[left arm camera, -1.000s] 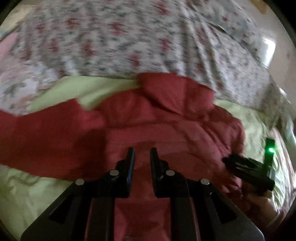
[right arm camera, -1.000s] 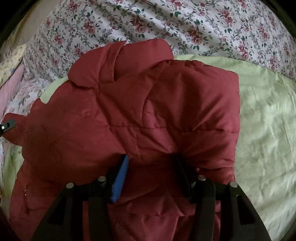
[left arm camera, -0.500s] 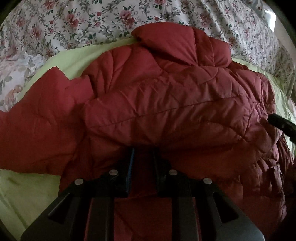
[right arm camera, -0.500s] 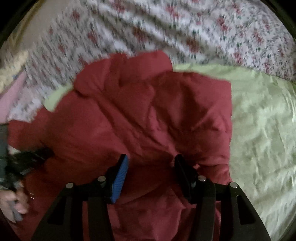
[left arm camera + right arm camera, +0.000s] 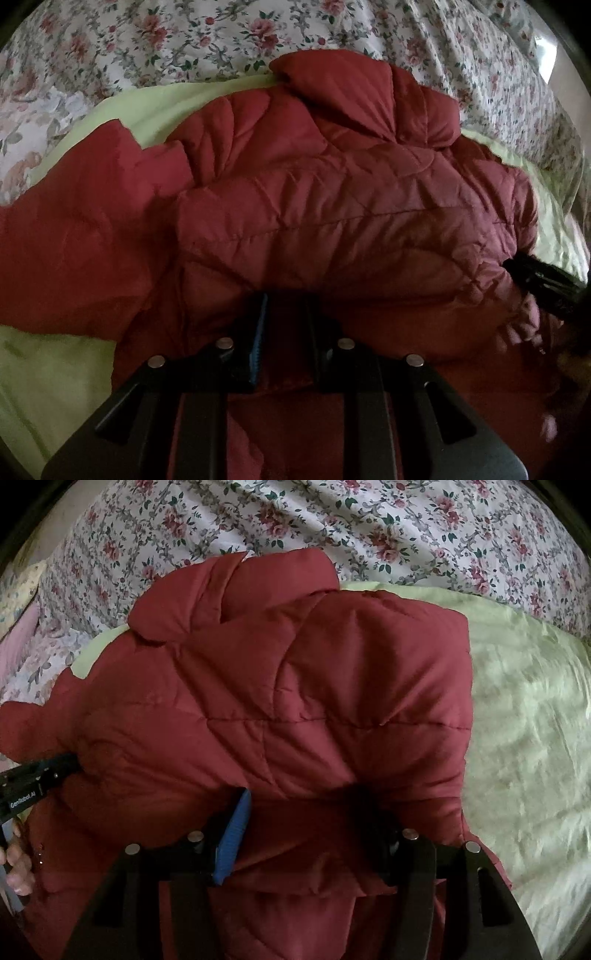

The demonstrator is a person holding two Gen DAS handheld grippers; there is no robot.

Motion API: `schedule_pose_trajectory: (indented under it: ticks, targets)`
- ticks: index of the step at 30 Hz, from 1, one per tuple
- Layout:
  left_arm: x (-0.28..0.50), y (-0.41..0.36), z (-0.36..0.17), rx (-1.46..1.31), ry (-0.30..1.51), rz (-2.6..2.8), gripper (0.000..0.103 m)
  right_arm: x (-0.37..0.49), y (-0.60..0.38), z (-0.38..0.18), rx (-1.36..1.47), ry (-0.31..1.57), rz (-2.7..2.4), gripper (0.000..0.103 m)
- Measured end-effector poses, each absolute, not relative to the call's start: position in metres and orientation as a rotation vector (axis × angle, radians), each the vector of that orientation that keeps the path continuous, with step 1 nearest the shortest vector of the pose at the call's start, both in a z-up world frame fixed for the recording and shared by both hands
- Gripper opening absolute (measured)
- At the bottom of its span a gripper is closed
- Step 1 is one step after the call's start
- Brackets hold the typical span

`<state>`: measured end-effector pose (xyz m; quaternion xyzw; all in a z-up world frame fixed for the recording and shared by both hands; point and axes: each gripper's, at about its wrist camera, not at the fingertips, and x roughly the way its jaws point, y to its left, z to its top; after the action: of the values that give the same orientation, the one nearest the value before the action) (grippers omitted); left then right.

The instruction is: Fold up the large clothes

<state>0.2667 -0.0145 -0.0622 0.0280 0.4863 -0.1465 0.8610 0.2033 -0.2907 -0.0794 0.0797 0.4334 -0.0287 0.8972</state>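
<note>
A red quilted jacket (image 5: 332,206) lies on a pale green sheet (image 5: 48,373), its collar (image 5: 236,590) at the far side. A puffy folded layer bulges over the tips of both grippers. My left gripper (image 5: 288,301) sits low at the near fold. Its jaws are opening, with jacket cloth between them and the blue pad (image 5: 258,332) bare. My right gripper (image 5: 303,805) stands wider, its jaws also opening around a thick bunch of the jacket (image 5: 295,701) that fills the gap. Each gripper shows at the edge of the other's view.
A floral bedspread (image 5: 369,524) covers the bed beyond the green sheet (image 5: 524,738). A hand (image 5: 18,864) holds the left gripper's handle at the left edge. A pink cloth (image 5: 18,631) lies far left.
The left gripper sank onto the jacket, and the folded layer now bulges over its tips. Both pairs of jaws stand a little wider. The right gripper stayed in place.
</note>
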Motion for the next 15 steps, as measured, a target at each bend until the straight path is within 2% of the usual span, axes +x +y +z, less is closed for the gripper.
schedule_pose_trajectory:
  ticks: [1,2,3,5,8,15]
  targets:
    - [0.265,-0.012,-0.059,0.045,1.023,-0.308,0.025,0.2,-0.291,-0.076,0.179,0.895,-0.06,0.059]
    - [0.262,-0.007,-0.055,0.029,1.022,-0.307,0.035,0.196,-0.293,-0.074,0.192,0.895,-0.059,0.059]
    - [0.26,-0.004,-0.052,0.02,1.021,-0.297,0.051,0.193,-0.294,-0.071,0.207,0.893,-0.06,0.059]
    - [0.254,0.006,-0.045,0.001,1.006,-0.262,0.063,0.184,-0.294,-0.062,0.238,0.892,-0.053,0.06]
    - [0.246,0.025,-0.035,-0.037,0.986,-0.231,0.063,0.167,-0.287,-0.049,0.276,0.872,-0.006,0.068]
    - [0.232,0.075,-0.036,-0.16,0.983,-0.165,0.063,0.126,-0.261,-0.036,0.311,0.845,0.09,0.071]
